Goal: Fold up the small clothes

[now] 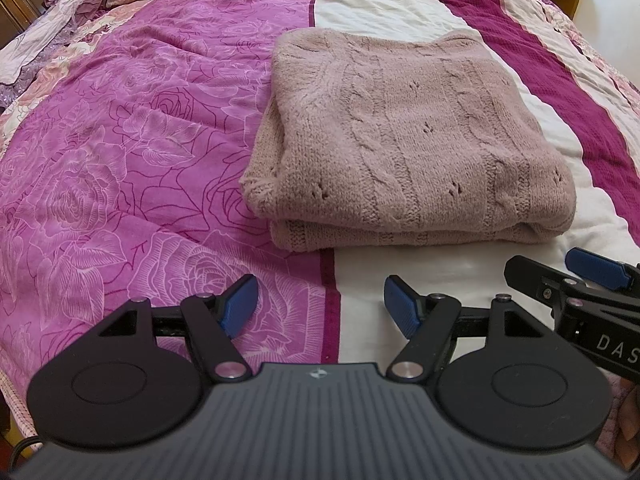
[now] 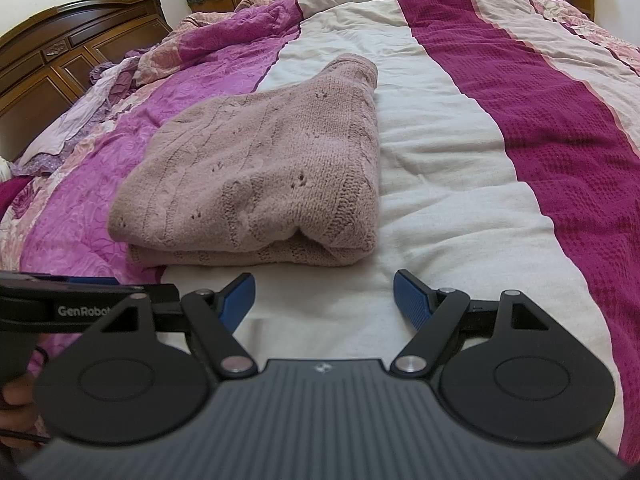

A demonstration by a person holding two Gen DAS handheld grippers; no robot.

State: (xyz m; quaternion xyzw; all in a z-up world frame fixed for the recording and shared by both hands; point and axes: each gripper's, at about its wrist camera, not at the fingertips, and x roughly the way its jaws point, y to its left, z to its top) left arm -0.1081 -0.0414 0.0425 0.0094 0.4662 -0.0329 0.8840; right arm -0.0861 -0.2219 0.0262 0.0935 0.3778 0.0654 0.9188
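A dusty-pink cable-knit sweater (image 1: 404,140) lies folded into a thick rectangle on the bed; it also shows in the right wrist view (image 2: 260,176). My left gripper (image 1: 320,306) is open and empty, hovering just in front of the sweater's near folded edge. My right gripper (image 2: 324,300) is open and empty, also just short of the sweater's near right corner. The right gripper's body shows at the right edge of the left wrist view (image 1: 592,292); the left gripper's body shows at the left edge of the right wrist view (image 2: 80,300).
The bed is covered by a quilt with pink rose-print (image 1: 120,152), cream (image 2: 448,200) and magenta (image 2: 560,152) stripes. A dark wooden headboard (image 2: 60,64) stands at the far left. Rumpled bedding (image 1: 60,20) is piled at the far end.
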